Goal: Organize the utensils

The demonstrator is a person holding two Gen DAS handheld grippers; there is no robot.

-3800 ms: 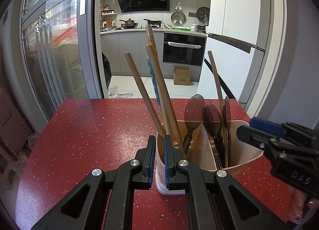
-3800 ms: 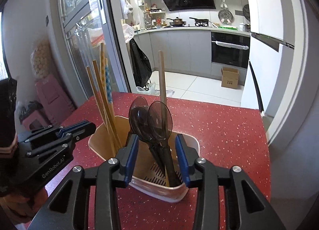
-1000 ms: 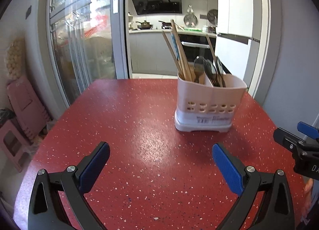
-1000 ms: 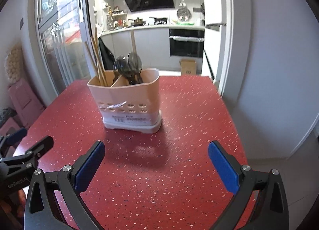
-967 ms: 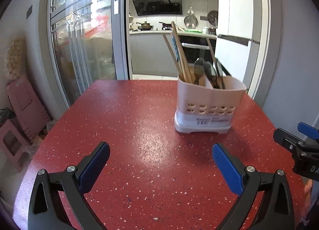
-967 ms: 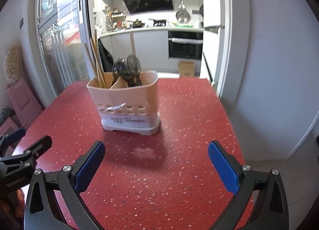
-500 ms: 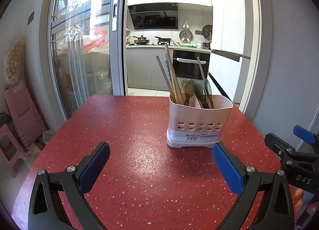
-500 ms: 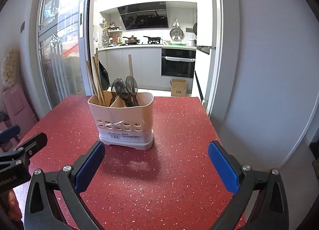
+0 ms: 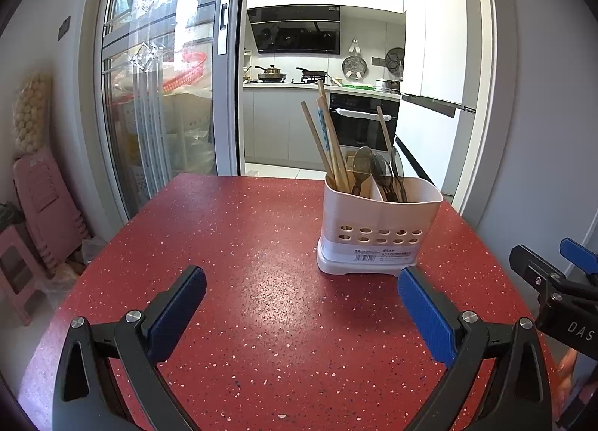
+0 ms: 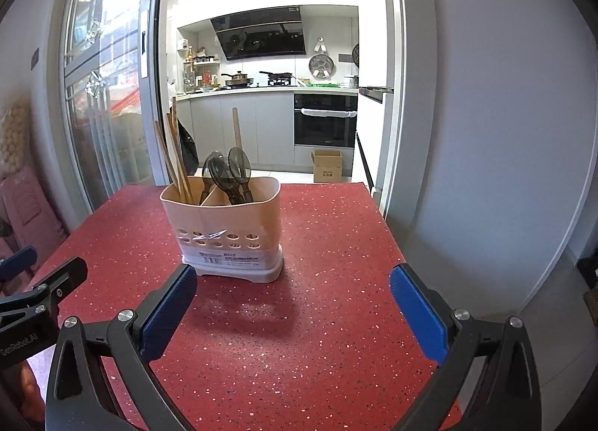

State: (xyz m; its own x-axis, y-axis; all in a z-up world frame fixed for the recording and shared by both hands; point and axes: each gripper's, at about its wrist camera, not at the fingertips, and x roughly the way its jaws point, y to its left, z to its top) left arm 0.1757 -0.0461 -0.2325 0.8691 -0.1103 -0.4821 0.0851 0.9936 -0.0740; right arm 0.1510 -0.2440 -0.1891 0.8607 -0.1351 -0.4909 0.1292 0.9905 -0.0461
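Cardboard box [image 10: 327, 166], pink stools [image 9: 45, 207], oven [image 10: 324, 119]

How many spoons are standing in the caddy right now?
3 that I can make out. All stand bowl-up in the utensil caddy on the red table: spoon one by the divider, two more in the right compartment. Overlap may hide another.

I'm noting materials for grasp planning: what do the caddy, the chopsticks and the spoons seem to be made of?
Caddy: likely matte moulded plastic, cream, with punched round holes. Chopsticks: probably wood or bamboo, tan and unglossy; one carries a blue pattern. Spoons: dark, smooth and slightly see-through, probably tinted plastic.
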